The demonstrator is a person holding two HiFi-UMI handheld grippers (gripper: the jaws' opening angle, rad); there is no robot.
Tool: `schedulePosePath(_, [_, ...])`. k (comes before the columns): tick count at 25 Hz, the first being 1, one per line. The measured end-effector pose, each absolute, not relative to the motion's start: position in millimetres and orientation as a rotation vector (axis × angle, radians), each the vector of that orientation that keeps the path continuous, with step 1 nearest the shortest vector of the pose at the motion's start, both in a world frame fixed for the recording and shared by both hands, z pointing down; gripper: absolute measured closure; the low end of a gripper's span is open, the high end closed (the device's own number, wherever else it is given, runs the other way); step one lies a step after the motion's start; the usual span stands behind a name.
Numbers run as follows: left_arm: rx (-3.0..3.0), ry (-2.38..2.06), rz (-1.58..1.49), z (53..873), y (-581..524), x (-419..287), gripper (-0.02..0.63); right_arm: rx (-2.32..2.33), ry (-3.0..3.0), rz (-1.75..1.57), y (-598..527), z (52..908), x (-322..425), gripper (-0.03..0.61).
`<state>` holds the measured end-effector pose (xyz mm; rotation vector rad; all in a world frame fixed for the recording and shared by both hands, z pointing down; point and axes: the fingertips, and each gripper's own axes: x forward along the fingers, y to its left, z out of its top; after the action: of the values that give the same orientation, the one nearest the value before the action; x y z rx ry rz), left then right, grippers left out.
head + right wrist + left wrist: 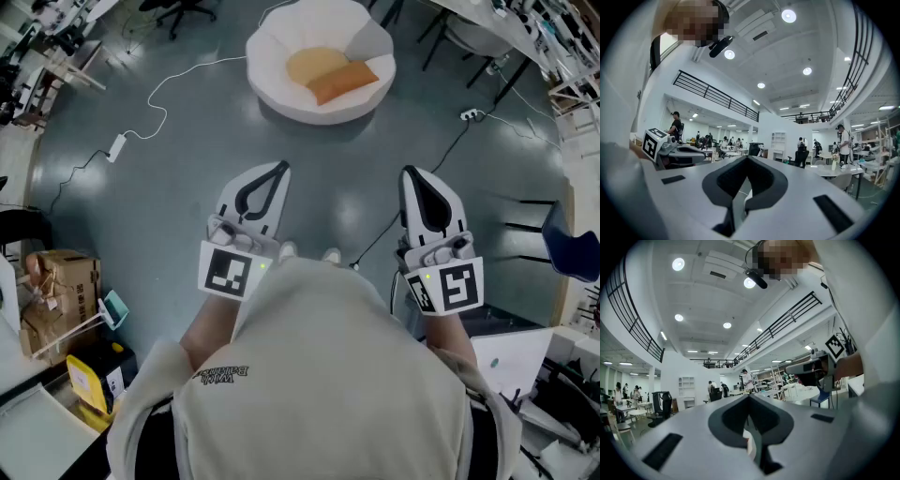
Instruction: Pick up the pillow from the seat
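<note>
- Grey-white left gripper (277, 171) and right gripper (412, 174) are sitting closed and empty.
- Orange rectangular pillow (343, 82) is lying in the white scalloped round seat (272, 42), well apart from both.
- Jaws arriving unopened would likely be shoving it aside.

Left white-and-grey two-jaw gripper (277, 171): level, pointing forward, jaws together, nothing between them. Right white-and-grey two-jaw gripper (412, 174): level, alongside the left, well apart, jaws together, empty.
</note>
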<state>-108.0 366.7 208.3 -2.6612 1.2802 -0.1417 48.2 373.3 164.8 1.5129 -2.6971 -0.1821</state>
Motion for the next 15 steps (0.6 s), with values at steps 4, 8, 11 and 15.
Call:
schedulePosePath(4, [-2.668,1.276,-0.138,206,365,-101,0.604,1.507,-2.704,-0.184,373,163,50,0.569])
schedulePosePath(8, [-2.673,1.280,-0.149,209,362,-102,0.604,1.514,-2.704,-0.178,371,165,50,0.569])
schedulePosePath(11, [-2.674,1.280,-0.154,209,361,-100,0.604,1.516,-2.723,-0.163,369,164,52,0.569])
schedulePosePath(15, [-2.679,1.279,-0.155,211,358,-94,0.604,1.527,-2.729,-0.141,367,166,57,0.569])
